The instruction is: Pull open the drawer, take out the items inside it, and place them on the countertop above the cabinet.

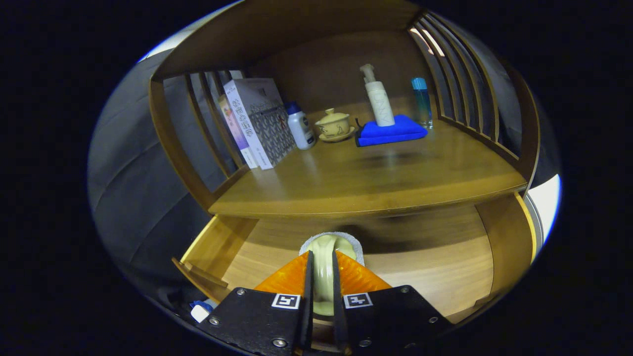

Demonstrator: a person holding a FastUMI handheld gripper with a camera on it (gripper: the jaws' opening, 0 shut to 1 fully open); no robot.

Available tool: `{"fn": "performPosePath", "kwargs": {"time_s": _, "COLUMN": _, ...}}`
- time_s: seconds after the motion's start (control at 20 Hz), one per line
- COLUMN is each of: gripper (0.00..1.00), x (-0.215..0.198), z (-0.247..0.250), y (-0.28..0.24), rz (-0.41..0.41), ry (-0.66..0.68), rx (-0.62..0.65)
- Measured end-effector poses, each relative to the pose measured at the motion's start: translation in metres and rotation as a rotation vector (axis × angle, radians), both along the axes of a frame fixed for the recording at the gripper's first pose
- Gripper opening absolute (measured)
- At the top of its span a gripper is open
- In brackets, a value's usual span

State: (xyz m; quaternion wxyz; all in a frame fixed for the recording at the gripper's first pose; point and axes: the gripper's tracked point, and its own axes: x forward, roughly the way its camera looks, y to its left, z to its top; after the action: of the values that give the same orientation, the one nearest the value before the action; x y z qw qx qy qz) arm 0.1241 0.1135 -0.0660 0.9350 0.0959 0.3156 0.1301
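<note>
The wooden drawer stands pulled open under the countertop. My gripper hangs over the drawer's floor, its orange-backed fingers pressed on both sides of a pale cream curved item with a grey speckled rim; it looks like a cup, but I cannot tell for sure. The part of the drawer floor that shows around the fingers is bare wood. The item's lower part is hidden by the gripper body.
On the countertop stand leaning books, a white bottle with a blue cap, a lidded cream teacup on a saucer, a pump bottle on a folded blue cloth, and a clear blue-capped bottle. Slatted rails flank both sides.
</note>
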Motion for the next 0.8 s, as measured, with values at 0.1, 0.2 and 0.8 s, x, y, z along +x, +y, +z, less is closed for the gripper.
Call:
{"fn": "performPosePath", "kwargs": {"time_s": 0.1, "gripper": 0.18, "x": 0.001, "z": 0.016, "y": 0.002, "rz": 0.005, "ry": -0.034, "rx": 0.015}}
{"fn": "performPosePath", "kwargs": {"time_s": 0.2, "gripper": 0.18, "x": 0.002, "z": 0.033, "y": 0.006, "rz": 0.014, "ry": -0.062, "rx": 0.033}}
{"fn": "performPosePath", "kwargs": {"time_s": 0.8, "gripper": 0.18, "x": 0.077, "z": 0.099, "y": -0.012, "rz": -0.097, "ry": -0.198, "rx": 0.021}}
